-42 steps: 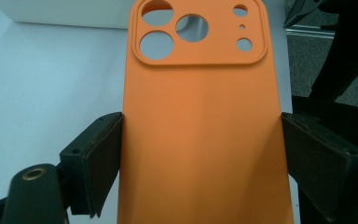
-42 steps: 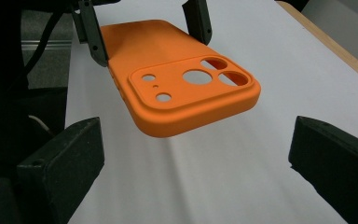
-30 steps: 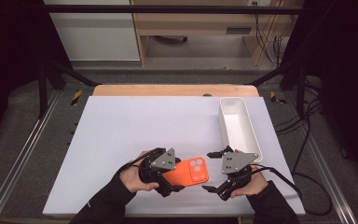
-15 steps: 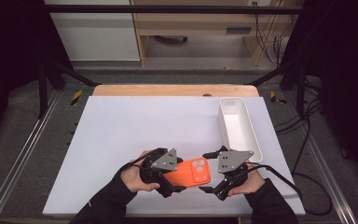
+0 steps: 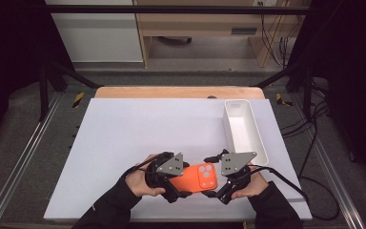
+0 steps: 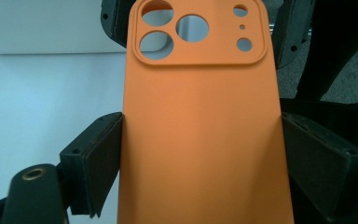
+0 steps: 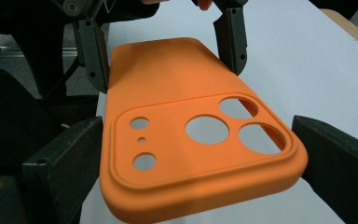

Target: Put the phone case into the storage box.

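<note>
Jaws of your left gripper [image 5: 183, 183] pinch the plain end of the orange phone case [image 5: 198, 177], pads pressed flat on both long edges, holding it just above the bench [image 5: 124, 138] near its front edge. Your right gripper [image 5: 218, 188] straddles the camera-cutout end; its jaws have just been closing, the case between them, the left pad right at the edge and a sliver of gap on the other side. Both hands sit close together, facing each other. Off to the right, a white tray [image 5: 262, 148] stands lengthwise near the bench edge.
</note>
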A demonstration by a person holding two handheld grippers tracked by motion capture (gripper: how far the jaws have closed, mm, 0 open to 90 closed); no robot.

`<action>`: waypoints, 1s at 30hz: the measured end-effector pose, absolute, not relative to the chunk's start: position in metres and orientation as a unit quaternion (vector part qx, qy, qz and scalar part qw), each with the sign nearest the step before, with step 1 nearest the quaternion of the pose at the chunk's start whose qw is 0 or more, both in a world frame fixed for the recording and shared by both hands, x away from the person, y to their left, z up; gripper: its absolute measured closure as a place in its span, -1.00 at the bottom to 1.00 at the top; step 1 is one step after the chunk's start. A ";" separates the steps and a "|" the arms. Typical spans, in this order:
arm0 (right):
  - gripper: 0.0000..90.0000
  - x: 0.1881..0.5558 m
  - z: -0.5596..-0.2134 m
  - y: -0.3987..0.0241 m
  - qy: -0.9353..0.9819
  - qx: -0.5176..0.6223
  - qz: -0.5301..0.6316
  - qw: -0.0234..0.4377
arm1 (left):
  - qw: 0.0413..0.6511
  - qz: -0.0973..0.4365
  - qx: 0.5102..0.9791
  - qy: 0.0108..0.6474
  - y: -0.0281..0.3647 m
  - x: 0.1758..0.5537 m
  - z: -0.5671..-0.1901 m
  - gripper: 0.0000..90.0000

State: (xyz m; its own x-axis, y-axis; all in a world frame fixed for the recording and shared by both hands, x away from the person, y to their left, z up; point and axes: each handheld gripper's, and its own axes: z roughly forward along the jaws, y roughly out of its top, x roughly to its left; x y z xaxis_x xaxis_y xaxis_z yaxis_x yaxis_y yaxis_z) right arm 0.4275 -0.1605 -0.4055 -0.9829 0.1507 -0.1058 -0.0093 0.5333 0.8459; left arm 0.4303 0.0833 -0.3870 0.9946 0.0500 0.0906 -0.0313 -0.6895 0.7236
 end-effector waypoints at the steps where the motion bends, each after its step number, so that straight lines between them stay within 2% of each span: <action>1: -0.88 0.428 -0.406 -0.160 0.871 0.040 0.482 0.081 | 0.395 0.052 0.917 0.005 0.083 0.430 -0.387 -0.66; 30: -0.73 0.430 -0.409 -0.153 0.868 0.010 0.494 0.046 | 0.398 0.046 0.916 -0.010 0.083 0.428 -0.389 -0.66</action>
